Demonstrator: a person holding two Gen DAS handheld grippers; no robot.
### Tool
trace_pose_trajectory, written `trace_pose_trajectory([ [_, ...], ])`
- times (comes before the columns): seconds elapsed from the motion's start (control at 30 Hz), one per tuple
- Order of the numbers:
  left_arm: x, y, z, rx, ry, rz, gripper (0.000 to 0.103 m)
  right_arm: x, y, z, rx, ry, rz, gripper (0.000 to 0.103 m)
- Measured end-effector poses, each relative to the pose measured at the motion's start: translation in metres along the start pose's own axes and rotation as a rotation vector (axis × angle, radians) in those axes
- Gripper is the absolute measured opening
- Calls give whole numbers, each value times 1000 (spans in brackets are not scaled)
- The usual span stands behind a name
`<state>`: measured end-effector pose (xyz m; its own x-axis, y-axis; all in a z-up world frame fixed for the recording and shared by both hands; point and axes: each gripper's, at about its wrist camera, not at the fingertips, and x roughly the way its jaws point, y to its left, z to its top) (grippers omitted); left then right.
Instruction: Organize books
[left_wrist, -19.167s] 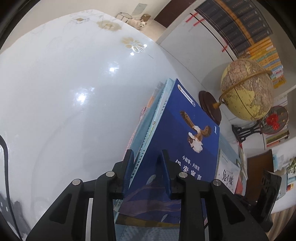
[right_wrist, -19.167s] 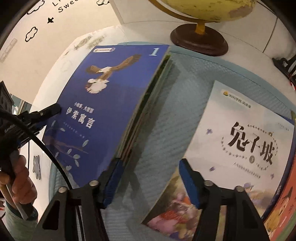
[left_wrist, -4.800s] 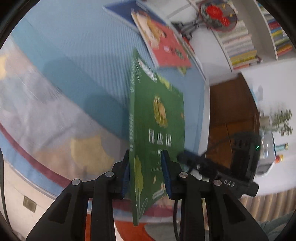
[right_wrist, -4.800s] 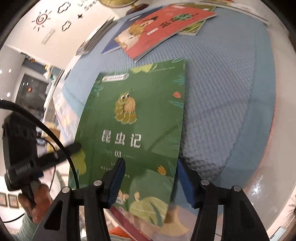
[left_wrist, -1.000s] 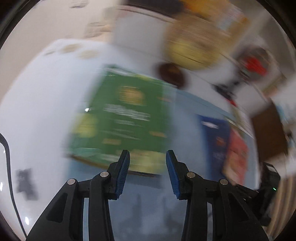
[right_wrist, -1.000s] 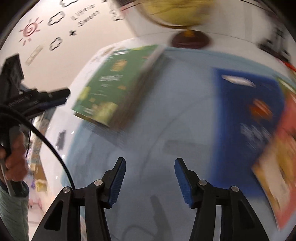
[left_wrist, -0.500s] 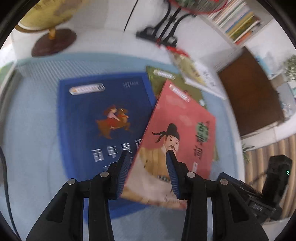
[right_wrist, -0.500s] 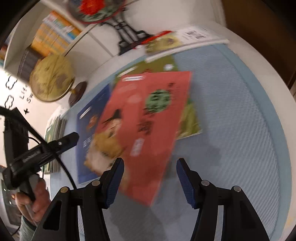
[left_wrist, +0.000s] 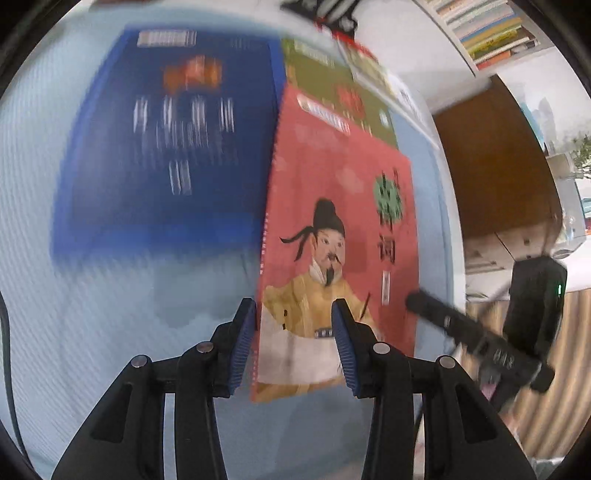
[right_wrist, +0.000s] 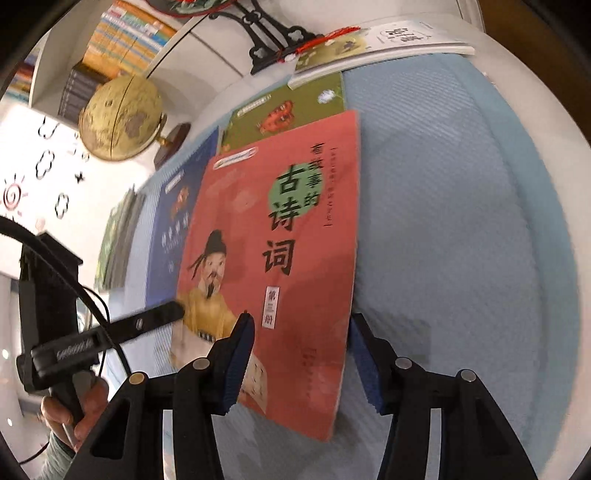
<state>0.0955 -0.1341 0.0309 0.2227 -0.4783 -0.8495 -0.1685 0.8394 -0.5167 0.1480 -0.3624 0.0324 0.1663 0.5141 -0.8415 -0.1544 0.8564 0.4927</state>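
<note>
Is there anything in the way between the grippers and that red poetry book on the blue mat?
Nothing visible. The red poetry book lies on top of its neighbours, and its near end sits directly ahead of the open left gripper and open right gripper, with only bare blue mat around.

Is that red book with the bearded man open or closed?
Closed: the red book lies flat on the blue mat, front cover up.

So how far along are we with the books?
Done: a stack stands by the globe. In hand: both open grippers, left and right, are at the red book's near edge, not yet gripping. Left: the red book, the blue book, the green book beneath and the white book at the back.
</note>
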Motion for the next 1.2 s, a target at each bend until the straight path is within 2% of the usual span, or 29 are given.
trace_pose_trajectory([
  [0.1, 3, -8, -41, -22, -4, -29, 38, -8, -8, -19, -45, 37, -14, 52],
  [0.23, -1, -18, -72, -55, -5, -43, 38, -21, -14, -46, -107, 83, -56, 52],
  [0.33, -6, -21, -90, -64, -52, 49, 36, -30, -18, -63, -149, 82, -118, 52],
  [0.43, -6, -26, -95, -54, -81, 107, 35, -32, -16, -73, -208, 84, -175, 52],
  [0.57, 3, -42, -94, 2, -98, 164, 35, -33, -15, -82, -245, 86, -175, 52],
  [0.7, 9, -52, -93, 19, -98, 125, 35, -32, -15, -91, -274, 80, -136, 50],
  [0.8, -1, -55, -91, 11, -129, 60, 35, -31, -14, -94, -307, 68, -163, 50],
  [0.87, -10, -59, -92, -11, -161, -40, 35, -33, -19, -94, -285, 63, -139, 50],
  [0.93, -28, -53, -91, -64, -187, -216, 35, -37, -28, -94, -241, 61, -91, 50],
  [1.0, -31, -52, -88, -98, -200, -302, 35, -38, -36, -91, -197, 64, -45, 50],
  [1.07, -24, -55, -83, -105, -204, -278, 33, -39, -38, -91, -176, 66, -23, 50],
  [1.13, -12, -55, -84, -88, -191, -180, 25, -40, -38, -91, -174, 65, -19, 50],
  [1.2, 0, -51, -88, -79, -164, -149, 15, -40, -35, -92, -188, 62, -28, 50],
])
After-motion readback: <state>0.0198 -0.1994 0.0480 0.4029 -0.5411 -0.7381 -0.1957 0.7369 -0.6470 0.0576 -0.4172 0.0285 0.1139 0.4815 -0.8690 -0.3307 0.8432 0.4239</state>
